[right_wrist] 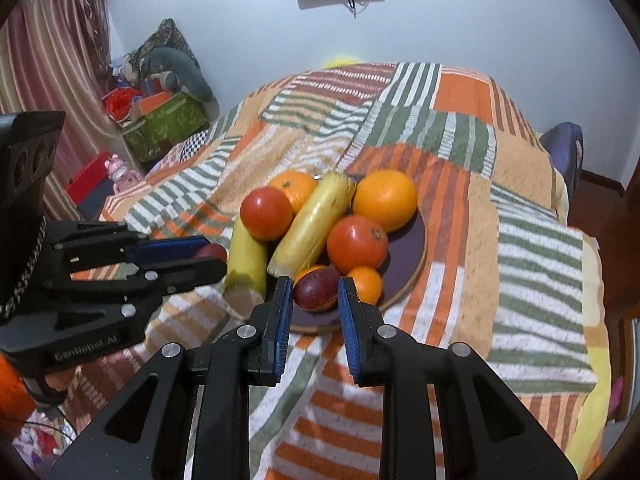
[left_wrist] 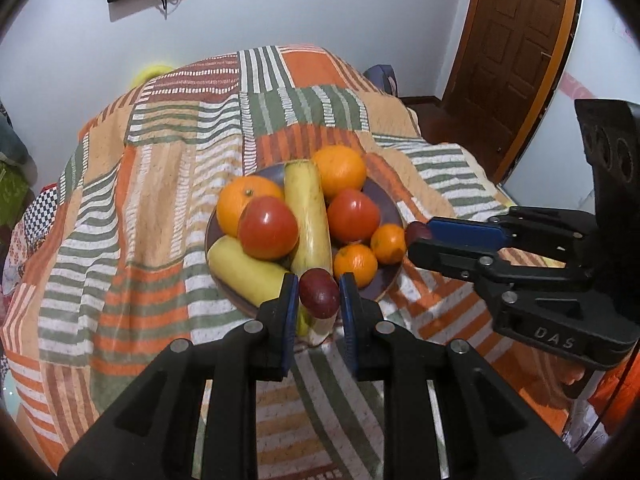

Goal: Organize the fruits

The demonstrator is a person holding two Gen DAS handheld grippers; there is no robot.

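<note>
Left tool pinches a dark red plum between its blue pads, just above the near rim of the plate. Right tool pinches a second plum at the plate's right side. The plate, on a striped cloth, holds oranges, tomatoes and bananas.

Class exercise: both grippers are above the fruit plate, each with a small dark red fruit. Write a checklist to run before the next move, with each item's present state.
1. Left gripper shut on its dark red fruit: ok.
2. Right gripper shut on the second dark red fruit: ok.
3. Both held fruits lifted off the plate: cannot tell.
4. Grippers apart from each other: ok.
5. Free spot to set them down: cannot tell.
</note>
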